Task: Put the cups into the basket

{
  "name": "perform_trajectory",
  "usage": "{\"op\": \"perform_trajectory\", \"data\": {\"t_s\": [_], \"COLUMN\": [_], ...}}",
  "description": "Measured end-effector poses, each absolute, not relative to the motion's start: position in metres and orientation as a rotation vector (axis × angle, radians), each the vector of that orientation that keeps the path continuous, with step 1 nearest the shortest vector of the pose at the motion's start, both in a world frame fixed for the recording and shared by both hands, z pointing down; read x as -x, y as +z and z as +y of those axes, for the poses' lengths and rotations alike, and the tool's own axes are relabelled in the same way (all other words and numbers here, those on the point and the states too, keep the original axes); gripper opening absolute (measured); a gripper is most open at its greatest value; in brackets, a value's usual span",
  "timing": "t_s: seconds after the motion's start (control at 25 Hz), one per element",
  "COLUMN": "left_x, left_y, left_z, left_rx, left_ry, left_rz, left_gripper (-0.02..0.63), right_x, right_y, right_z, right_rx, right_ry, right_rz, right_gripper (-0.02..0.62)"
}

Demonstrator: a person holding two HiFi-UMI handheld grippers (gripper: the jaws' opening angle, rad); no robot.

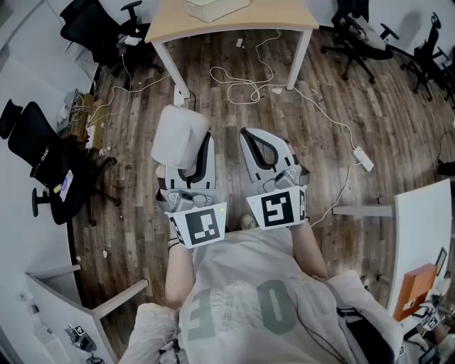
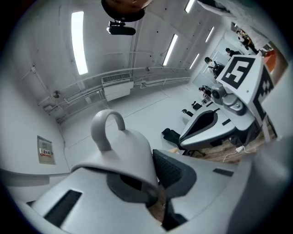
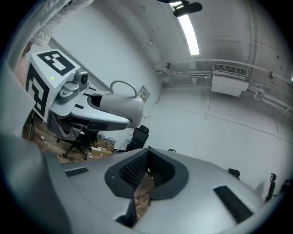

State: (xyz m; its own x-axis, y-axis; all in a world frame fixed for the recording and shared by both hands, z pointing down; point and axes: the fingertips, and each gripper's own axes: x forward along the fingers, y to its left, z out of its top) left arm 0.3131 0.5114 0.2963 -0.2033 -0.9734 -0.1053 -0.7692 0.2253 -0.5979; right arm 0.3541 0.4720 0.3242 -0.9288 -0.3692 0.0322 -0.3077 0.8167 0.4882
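Observation:
A white cup (image 1: pixel 178 135) with a loop handle is pinched by its wall in my left gripper (image 1: pixel 193 160), which is shut on it and held level over the wooden floor. In the left gripper view the cup (image 2: pixel 121 146) lies on its side, handle up, its rim between the jaws of my left gripper (image 2: pixel 153 183). My right gripper (image 1: pixel 247 135) hovers just right of it, jaws together with nothing in them. The right gripper view shows the right gripper (image 3: pixel 144 176) shut, with the cup (image 3: pixel 123 104) off to the left. No basket is in view.
A light wooden table (image 1: pixel 234 21) stands ahead with a white box (image 1: pixel 213 7) on it. White cables (image 1: pixel 249 85) trail over the floor to a power strip (image 1: pixel 362 158). Black office chairs (image 1: pixel 50 170) stand left and far right. White desk edges (image 1: pixel 423 227) flank me.

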Motion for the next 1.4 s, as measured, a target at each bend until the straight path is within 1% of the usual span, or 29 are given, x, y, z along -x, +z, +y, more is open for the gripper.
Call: {"op": "perform_trajectory", "data": {"t_s": [0.32, 0.56, 0.68, 0.92, 1.12, 1.4], "left_x": [-0.307, -0.287, -0.262, -0.195, -0.15, -0.071], "left_y": [0.298, 0.307, 0.311, 0.316, 0.321, 0.311], "left_z": [0.486, 0.47, 0.459, 0.418, 0.364, 0.288], "left_rx": [1.584, 1.594, 1.604, 1.626, 1.676, 1.731], "left_ry": [-0.599, -0.594, -0.654, -0.659, -0.579, -0.473], "left_rz": [2.023, 2.054, 2.073, 2.048, 2.077, 2.074], "left_gripper": [0.048, 0.048, 0.048, 0.048, 0.048, 0.048], "right_x": [-0.348, -0.332, -0.313, -0.253, -0.216, -0.14], "right_y": [0.331, 0.343, 0.351, 0.357, 0.353, 0.336], "right_z": [0.451, 0.434, 0.42, 0.382, 0.333, 0.269], "right_rx": [-0.518, -0.493, -0.495, -0.538, -0.56, -0.57], "right_ry": [-0.761, -0.683, -0.648, -0.628, -0.663, -0.724], "right_rz": [-2.865, -2.861, -2.848, -2.831, -2.786, -2.71], "right_gripper": [-0.002, -0.002, -0.002, -0.002, -0.002, -0.002]}}
